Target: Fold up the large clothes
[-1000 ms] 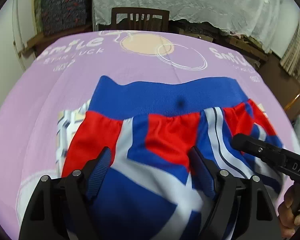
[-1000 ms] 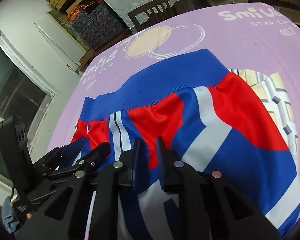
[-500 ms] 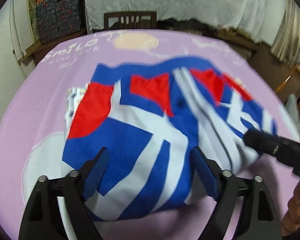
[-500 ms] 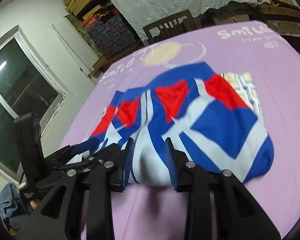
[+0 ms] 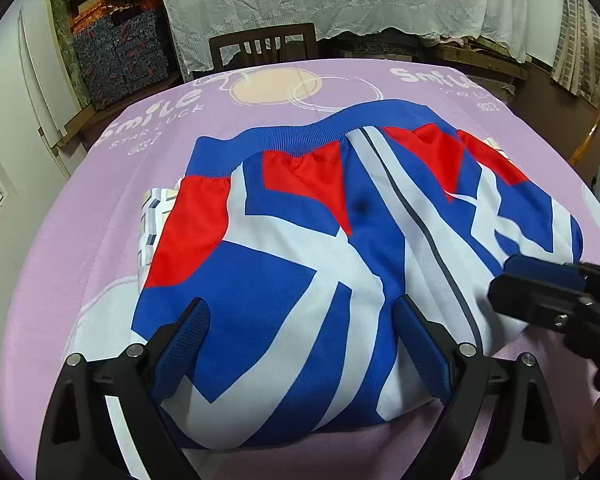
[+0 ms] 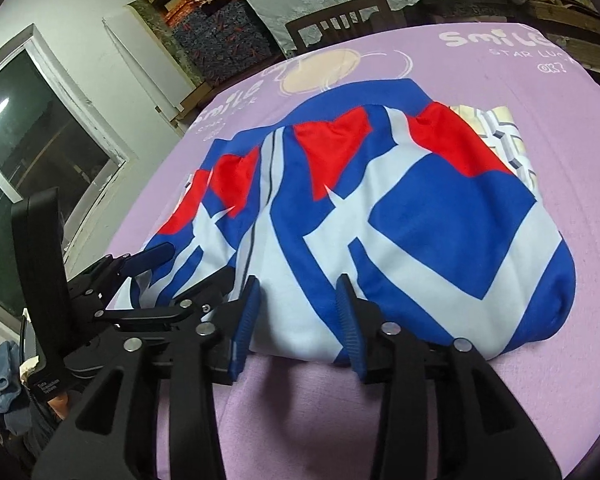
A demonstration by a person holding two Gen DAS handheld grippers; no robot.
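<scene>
A folded red, white and blue garment (image 5: pixel 308 240) (image 6: pixel 380 216) lies on the purple tablecloth (image 5: pixel 80 240) (image 6: pixel 580 160), its blue waistband at the far side. My left gripper (image 5: pixel 300 312) stands over the garment's near fold with its jaws wide and still opening; the cloth lies between the blue pads (image 5: pixel 184 340), which do not press on it. My right gripper (image 6: pixel 298 284) is at the near edge too, its jaws opening, the fold loose between them. Each gripper shows in the other's view: right gripper (image 5: pixel 540 292), left gripper (image 6: pixel 152 258).
A pale patterned garment (image 5: pixel 152 216) (image 6: pixel 496 132) lies partly under the blue one. A wooden chair (image 5: pixel 260 44) (image 6: pixel 340 12) stands at the table's far edge, with lace cloth and stacked boxes (image 5: pixel 116 56) behind. A window (image 6: pixel 32 140) is on the left wall.
Both grippers have drawn back to the garment's near fold. The right jaws, nearly shut on the cloth before, have let it go and spread; the left jaws have widened.
</scene>
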